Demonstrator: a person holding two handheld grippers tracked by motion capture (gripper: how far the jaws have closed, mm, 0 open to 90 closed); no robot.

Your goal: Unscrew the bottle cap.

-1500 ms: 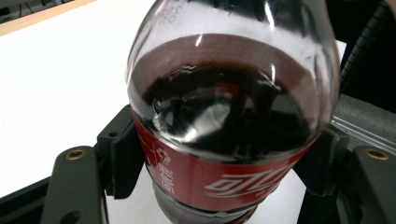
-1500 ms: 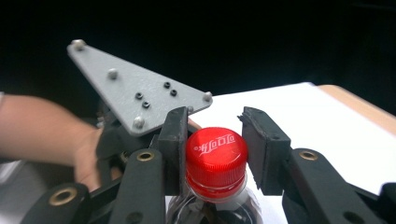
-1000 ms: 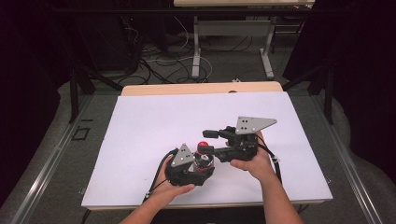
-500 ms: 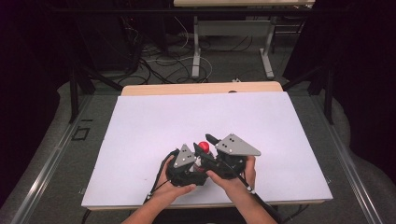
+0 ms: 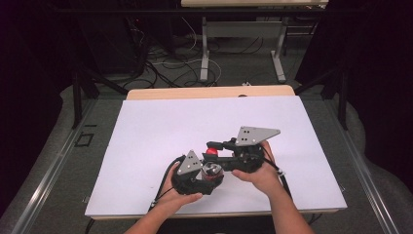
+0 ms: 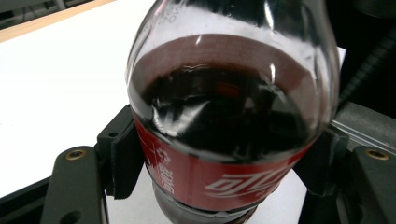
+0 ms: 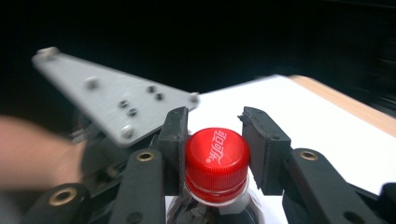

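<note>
A cola bottle (image 6: 229,116) with dark drink and a red label stands near the table's front edge. My left gripper (image 6: 224,163) is shut on its body, one pad (image 6: 123,158) pressed against each side. From above, the bottle (image 5: 213,171) sits between the left gripper's (image 5: 207,179) jaws. My right gripper (image 7: 215,135) reaches in from the right. Its jaws have just been closing and now grip the red cap (image 7: 216,154), a pad on either side. In the high view the right gripper (image 5: 214,152) sits over the cap (image 5: 211,151).
A white sheet (image 5: 160,126) covers the table, with a wooden edge (image 5: 209,91) at the back. The left gripper's grey plate (image 7: 112,100) rises just behind the cap. Cables and table legs (image 5: 204,53) lie on the floor beyond.
The right gripper swung in close to the left one, then drew back to the right, and its jaws came together on the red cap. The left gripper kept still on the bottle.
</note>
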